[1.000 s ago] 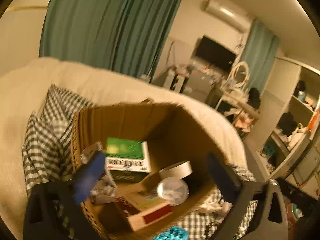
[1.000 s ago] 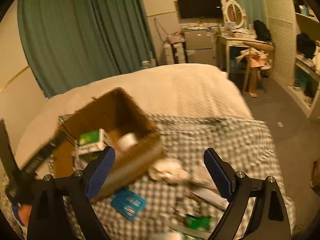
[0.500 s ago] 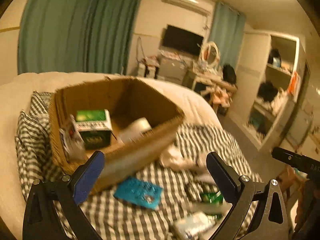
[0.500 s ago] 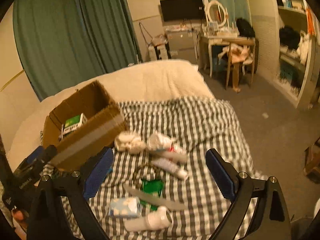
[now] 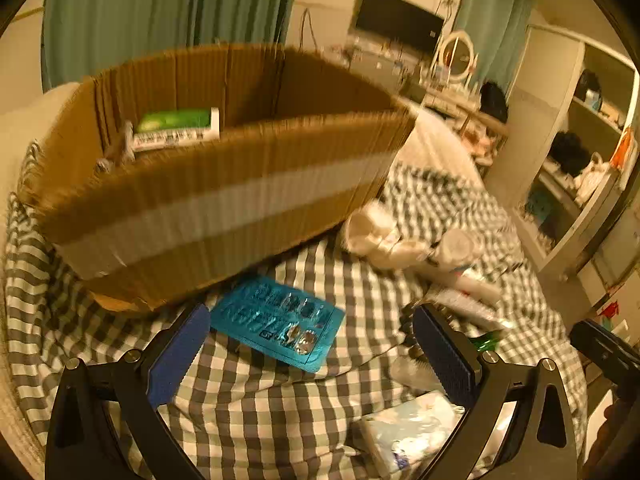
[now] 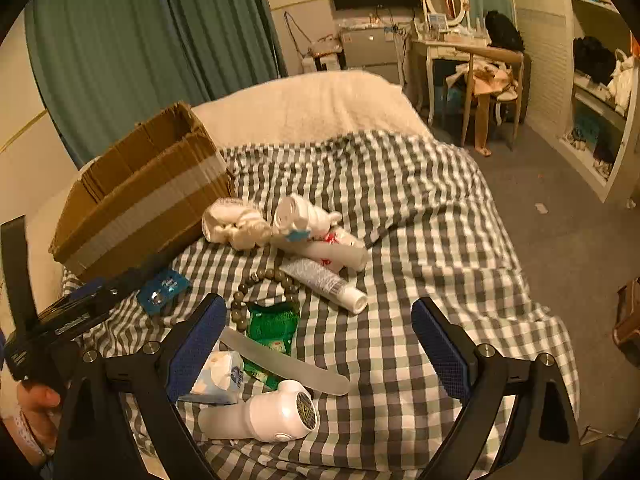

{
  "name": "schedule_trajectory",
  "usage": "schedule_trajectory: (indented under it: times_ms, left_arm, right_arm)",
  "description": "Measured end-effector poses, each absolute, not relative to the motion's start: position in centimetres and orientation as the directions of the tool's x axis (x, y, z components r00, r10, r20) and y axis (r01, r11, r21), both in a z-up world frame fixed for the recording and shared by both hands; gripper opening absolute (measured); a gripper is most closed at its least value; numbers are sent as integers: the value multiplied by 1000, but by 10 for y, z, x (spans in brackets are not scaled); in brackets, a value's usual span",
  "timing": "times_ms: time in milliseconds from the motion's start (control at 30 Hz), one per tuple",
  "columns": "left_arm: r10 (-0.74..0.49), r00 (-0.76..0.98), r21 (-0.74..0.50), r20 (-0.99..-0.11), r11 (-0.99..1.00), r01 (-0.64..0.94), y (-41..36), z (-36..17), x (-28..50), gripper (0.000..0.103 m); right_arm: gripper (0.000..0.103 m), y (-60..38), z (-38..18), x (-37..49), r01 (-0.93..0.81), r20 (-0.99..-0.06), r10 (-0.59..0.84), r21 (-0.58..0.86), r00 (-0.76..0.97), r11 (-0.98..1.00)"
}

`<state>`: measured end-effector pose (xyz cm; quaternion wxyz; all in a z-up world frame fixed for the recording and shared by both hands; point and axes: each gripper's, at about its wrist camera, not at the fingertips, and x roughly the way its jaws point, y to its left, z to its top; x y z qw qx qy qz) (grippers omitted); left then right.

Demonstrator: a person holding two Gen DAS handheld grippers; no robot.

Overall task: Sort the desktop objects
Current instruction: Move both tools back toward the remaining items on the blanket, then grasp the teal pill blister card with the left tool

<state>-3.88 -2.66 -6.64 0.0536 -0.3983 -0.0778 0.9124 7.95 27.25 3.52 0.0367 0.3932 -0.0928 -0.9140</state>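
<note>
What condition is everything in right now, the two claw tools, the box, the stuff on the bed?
Left gripper: open, empty, aimed at the blister pack.
Right gripper: open, empty.
Cardboard box: open-topped, holding a green carton.
Teal blister pack: flat on the checked blanket, some pockets emptied.
Bead bracelet: lying in a loop.
White tube: capped, on its side.

box (image 6: 140,204) sat on bed (image 6: 420,216), left | pill pack (image 5: 278,322) lay before box | tubes (image 6: 320,236) and bead bracelet (image 6: 260,284) right of box | tissue pack (image 6: 218,376) nearest, beside massager (image 6: 272,412)
</note>
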Motion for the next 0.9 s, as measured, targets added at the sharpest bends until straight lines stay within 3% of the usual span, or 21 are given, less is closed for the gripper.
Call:
schedule_trajectory:
  times_ms: [367,633,900]
  left_arm:
    - [132,-613,-136,-779,-990,-41,-18,-98,-62,103]
    - [44,-612,-117,-789,-990,80,-15,-112,-87,103]
    - [8,-571,-78,-821,-992,98,-23,-127,-98,101]
  right_arm:
    - [94,264,2,64,11,-751,-190,237,-632,-972]
    - [94,262,1,65,9,-754,-174,218,-634,-976]
    - [94,251,-1,61,32,-767,-168,189,-619,-981]
